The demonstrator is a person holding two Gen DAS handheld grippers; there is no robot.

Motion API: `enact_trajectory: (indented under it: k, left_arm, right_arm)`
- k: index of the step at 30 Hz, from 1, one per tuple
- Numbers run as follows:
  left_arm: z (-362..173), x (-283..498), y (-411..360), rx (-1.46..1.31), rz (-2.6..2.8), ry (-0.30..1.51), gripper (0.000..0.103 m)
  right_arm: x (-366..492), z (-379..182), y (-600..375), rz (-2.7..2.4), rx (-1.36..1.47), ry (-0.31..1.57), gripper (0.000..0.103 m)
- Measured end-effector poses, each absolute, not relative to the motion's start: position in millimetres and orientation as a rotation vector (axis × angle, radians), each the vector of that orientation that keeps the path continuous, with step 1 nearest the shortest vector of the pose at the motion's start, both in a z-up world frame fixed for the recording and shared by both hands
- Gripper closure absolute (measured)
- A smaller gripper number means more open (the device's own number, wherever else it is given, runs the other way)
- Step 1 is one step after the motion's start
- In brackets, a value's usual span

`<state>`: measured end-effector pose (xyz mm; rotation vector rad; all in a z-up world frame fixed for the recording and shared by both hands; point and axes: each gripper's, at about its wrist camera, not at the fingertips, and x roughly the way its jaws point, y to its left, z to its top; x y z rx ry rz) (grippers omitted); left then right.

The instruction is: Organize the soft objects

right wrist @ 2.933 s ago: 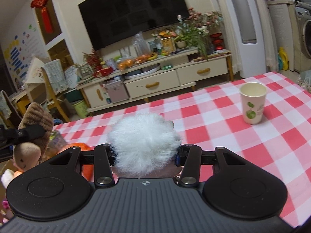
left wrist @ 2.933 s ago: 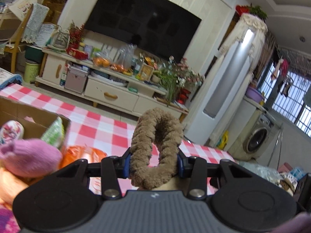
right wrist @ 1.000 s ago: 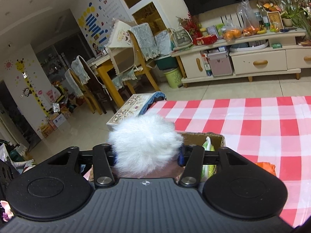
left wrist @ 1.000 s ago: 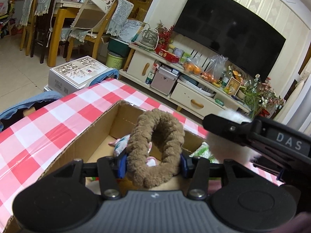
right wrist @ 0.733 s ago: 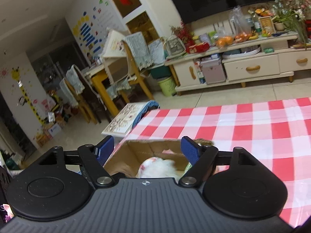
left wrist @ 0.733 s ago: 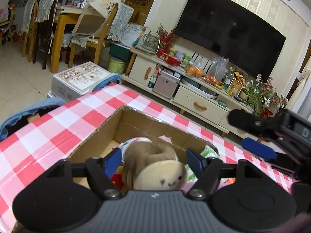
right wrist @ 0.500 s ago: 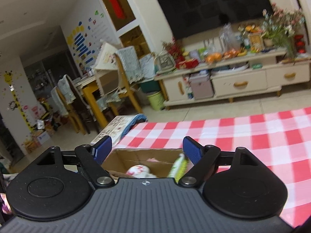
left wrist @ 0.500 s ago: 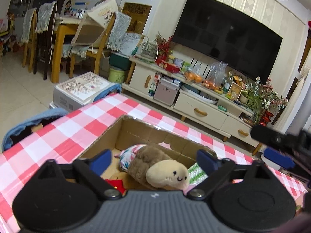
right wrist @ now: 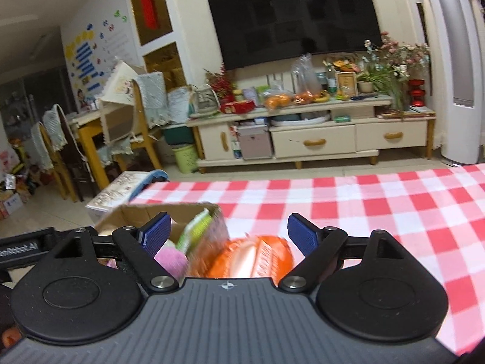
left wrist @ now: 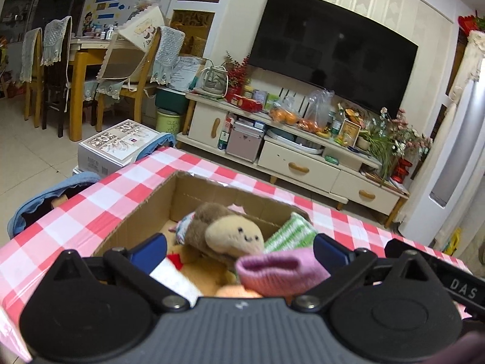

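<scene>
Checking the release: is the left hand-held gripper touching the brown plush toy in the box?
Apart. In the left wrist view the left hand-held gripper has just opened wide, and the brown plush toy lies in the cardboard box, clear of both blue pads.

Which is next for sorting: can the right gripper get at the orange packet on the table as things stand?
Probably yes. The right gripper is open and empty, and the orange packet lies just ahead between its fingers, beside the cardboard box, with nothing covering it.
</scene>
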<state>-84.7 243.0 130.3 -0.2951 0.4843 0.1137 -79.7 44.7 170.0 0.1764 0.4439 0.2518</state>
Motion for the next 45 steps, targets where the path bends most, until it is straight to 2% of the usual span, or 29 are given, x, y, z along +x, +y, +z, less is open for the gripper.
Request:
enact_trajectory:
  k: [12,29,45]
  left_arm:
    - [137.4,-138.1,206.0,-0.142,0.108,0.510,0.001]
    - [152.0,-195.9,191.8,-0.100,0.121,0.486,0.001]
    - [161.2,-227.1,197.8,-0.097,0.149,0.436,0.001]
  right_arm:
    - [-125.2,163.6,34.0,0.186,0.139,0.500,0.000]
    - [-200.0,176.7,27.9,0.196,0.080,0.449,0.000]
    - [-227.4,181.3,40.0,0.207,0.041,0.418,0.000]
